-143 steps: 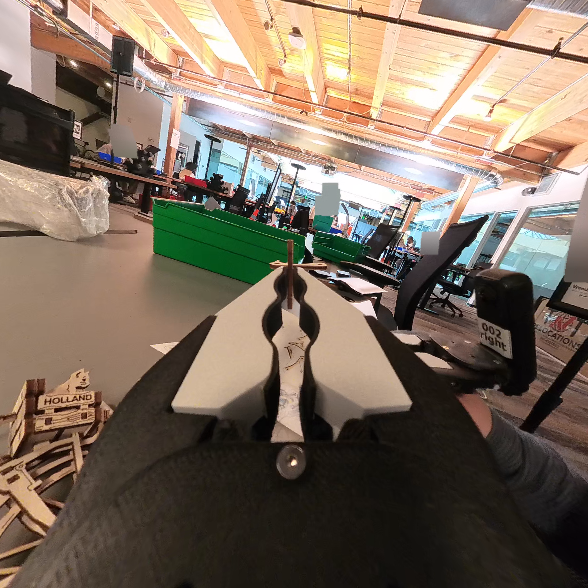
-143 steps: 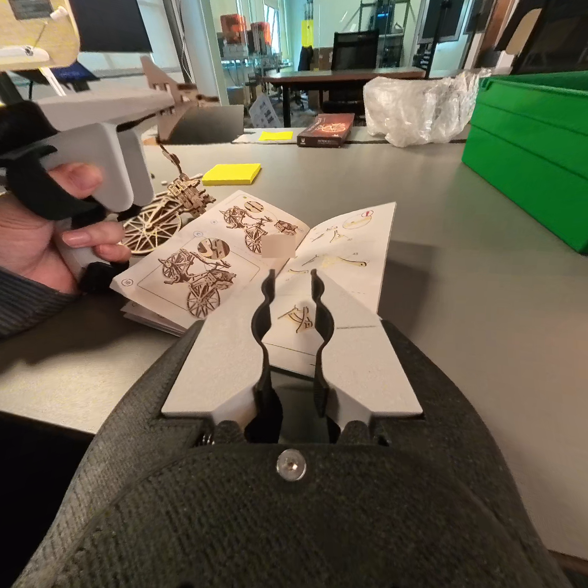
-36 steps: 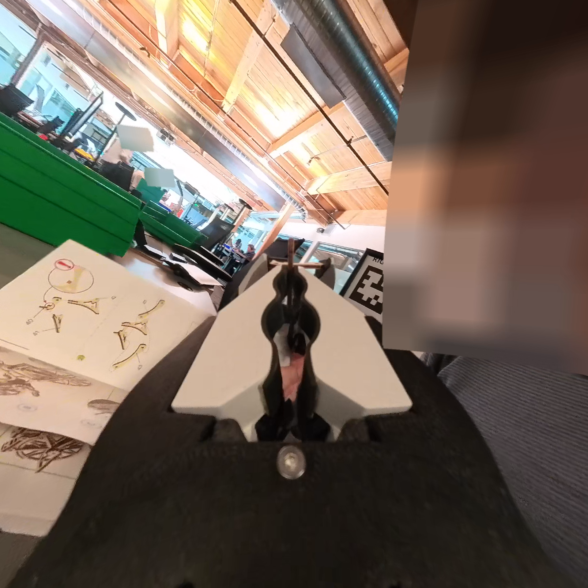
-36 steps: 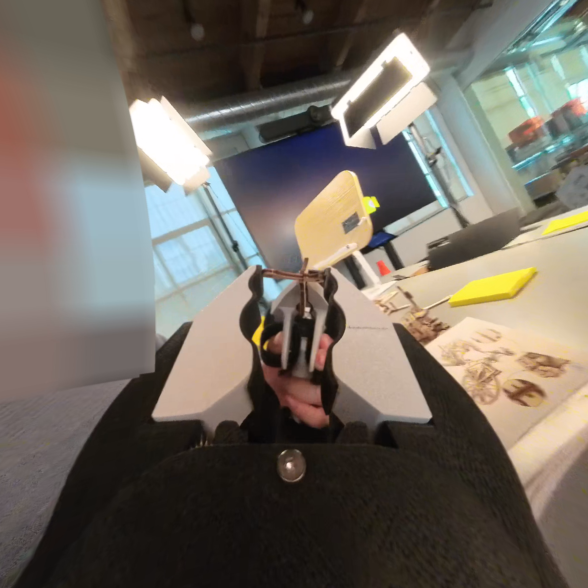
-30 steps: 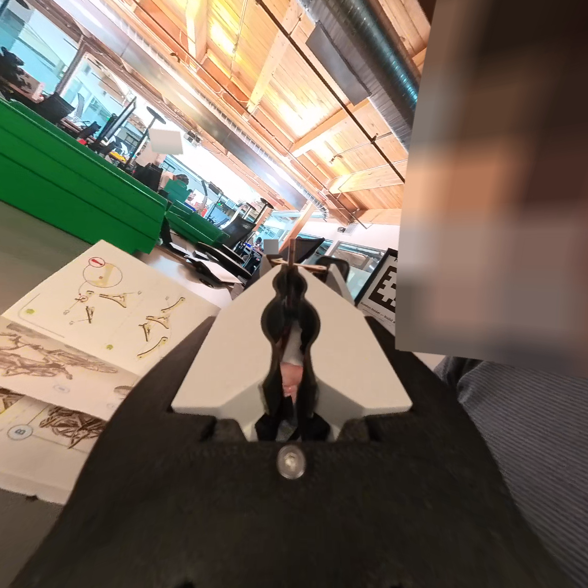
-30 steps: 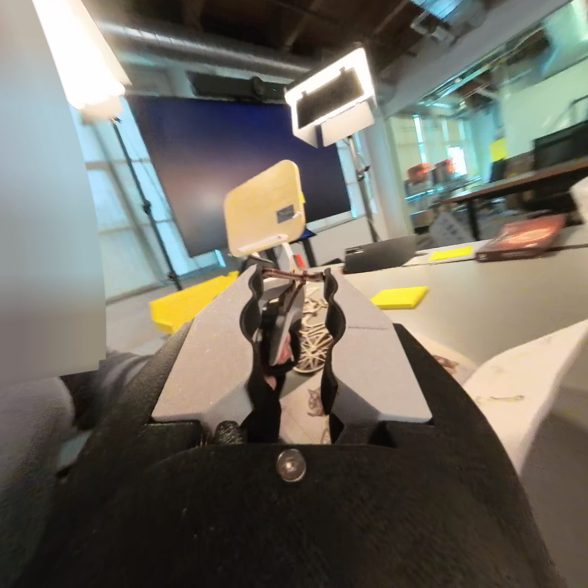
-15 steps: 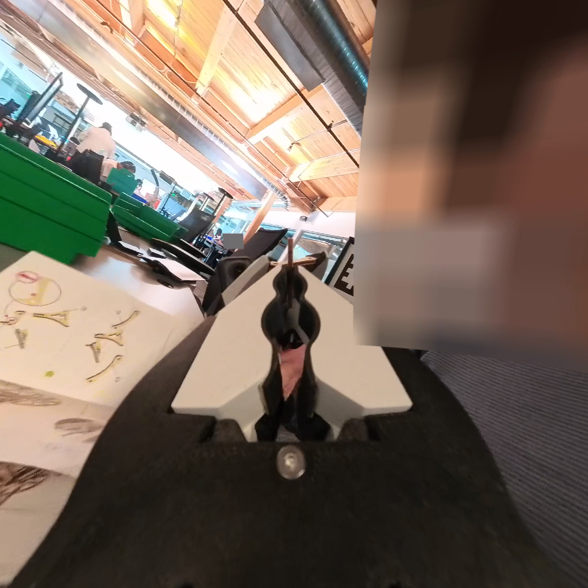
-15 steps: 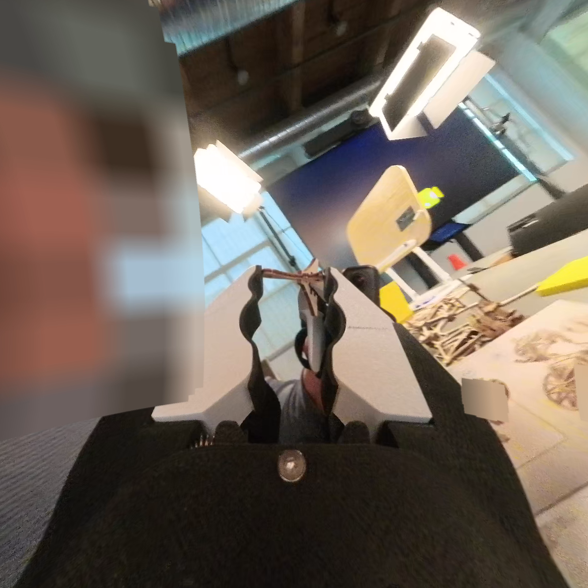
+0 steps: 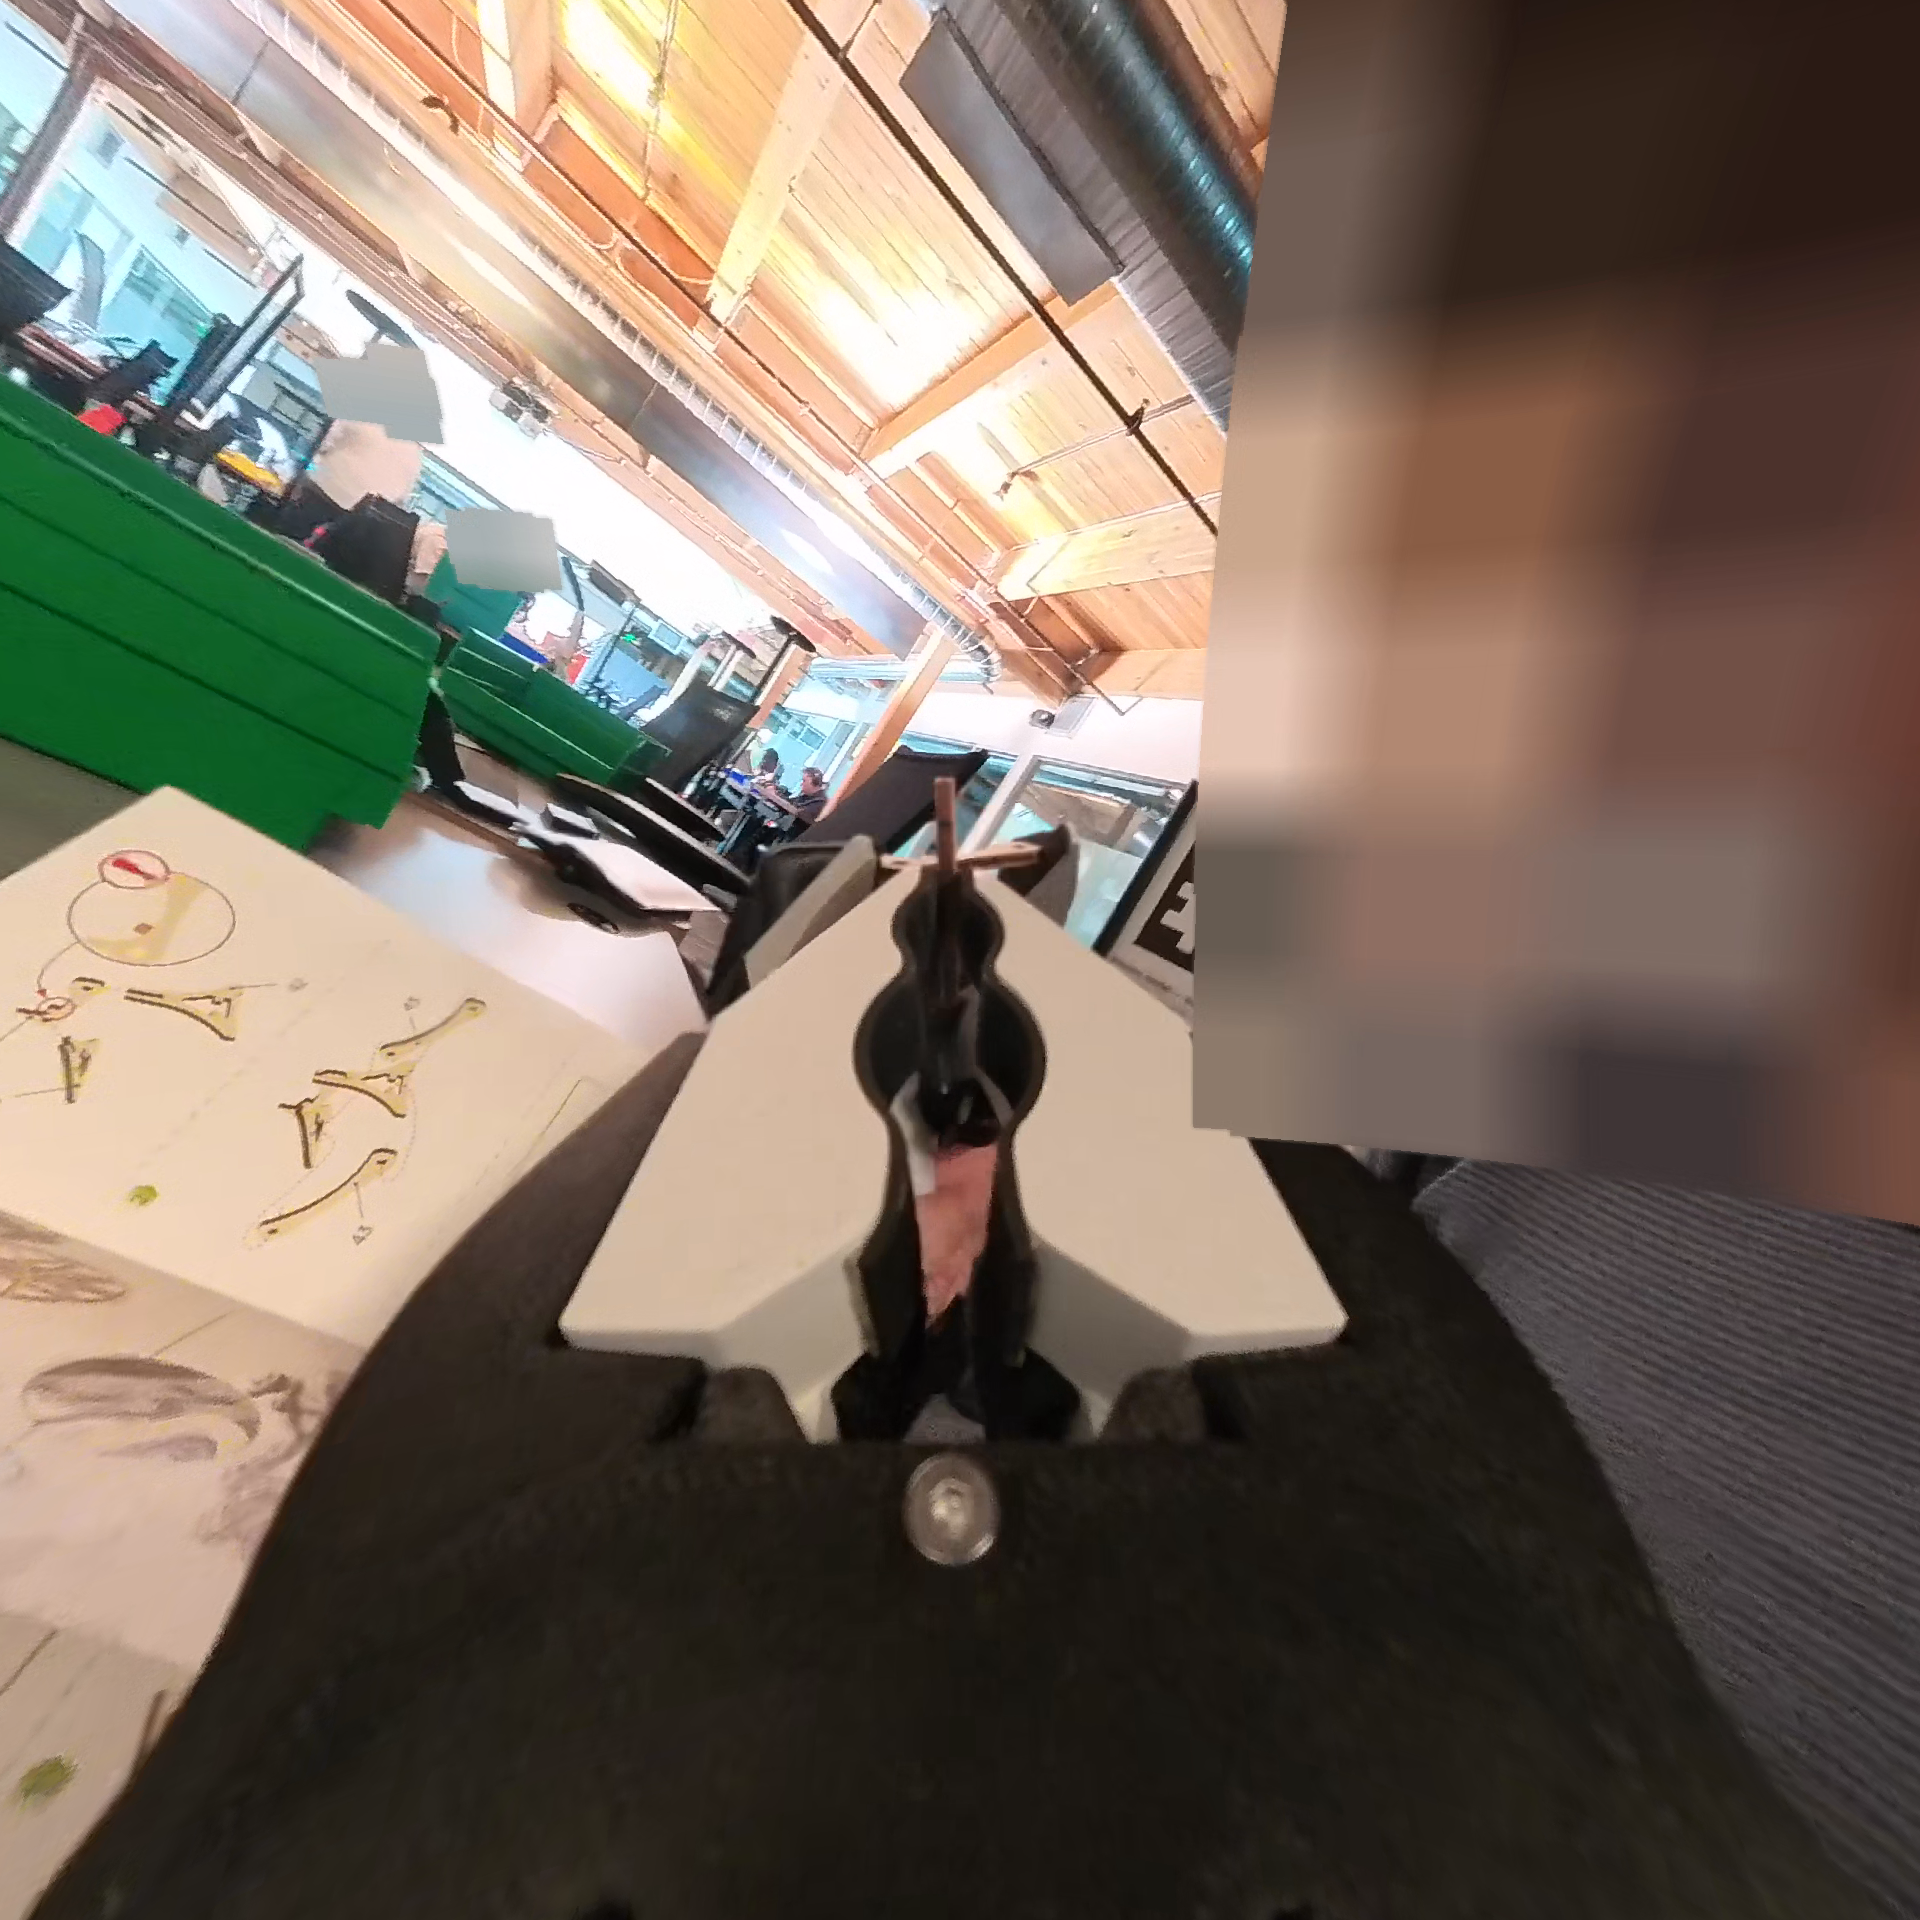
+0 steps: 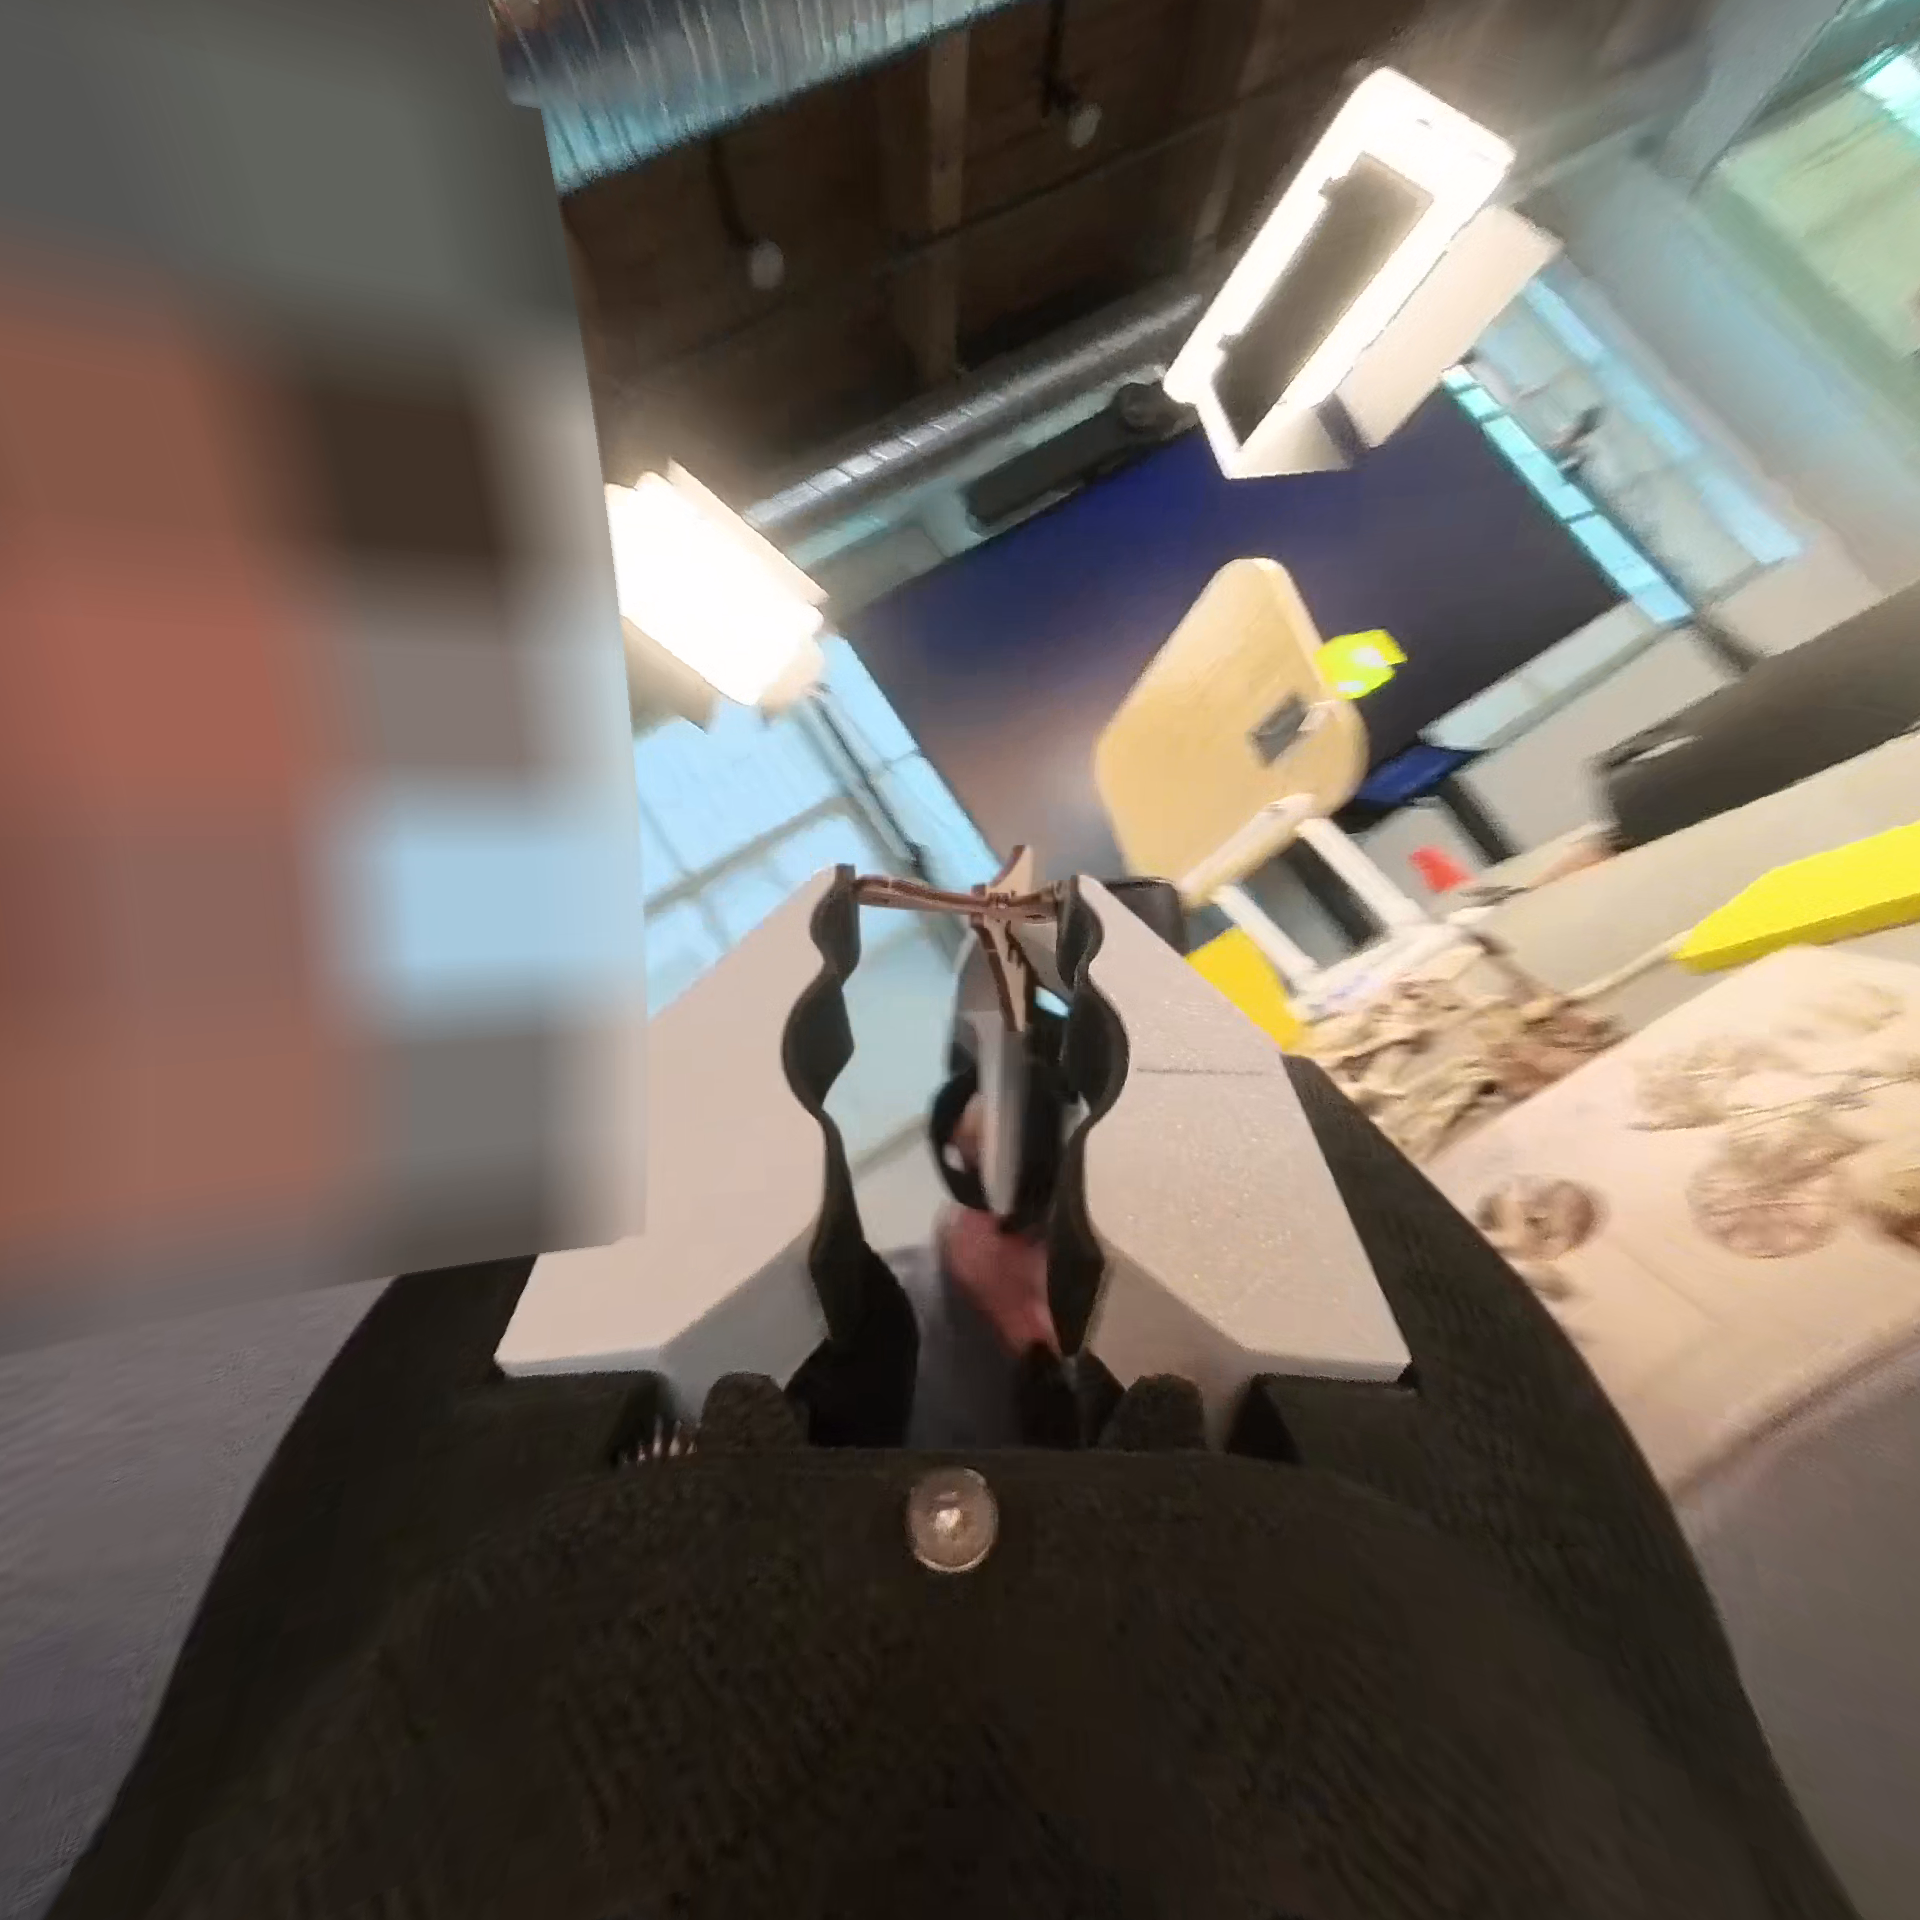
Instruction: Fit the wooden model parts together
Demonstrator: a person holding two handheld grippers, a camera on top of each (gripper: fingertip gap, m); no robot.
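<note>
My left gripper (image 9: 948, 883) is shut on a thin wooden stick (image 9: 943, 821) that stands upright out of its tips. A thin wooden strip (image 9: 997, 856) crosses the stick just above the tips. In the right wrist view this strip (image 10: 914, 891) spans the gap between the fingertips of my right gripper (image 10: 958, 894), which pinches it by its two ends. Both grippers are raised off the table and face each other. The left gripper (image 10: 997, 1091) shows between the right one's fingers. One grey finger of the right gripper (image 9: 821, 904) shows behind the left tips.
An open instruction booklet (image 9: 260, 1039) lies on the grey table, also in the right wrist view (image 10: 1714, 1091). Green bins (image 9: 187, 665) stand beyond it. A pile of wooden parts (image 10: 1455, 1018) and a yellow pad (image 10: 1808, 904) lie farther off. The person's striped clothing (image 9: 1714, 1403) is close by.
4.8 s ago the right gripper hung empty over the booklet; it has since met the left gripper and closed on the cross strip. Over the last second both views swing while both holds stay.
</note>
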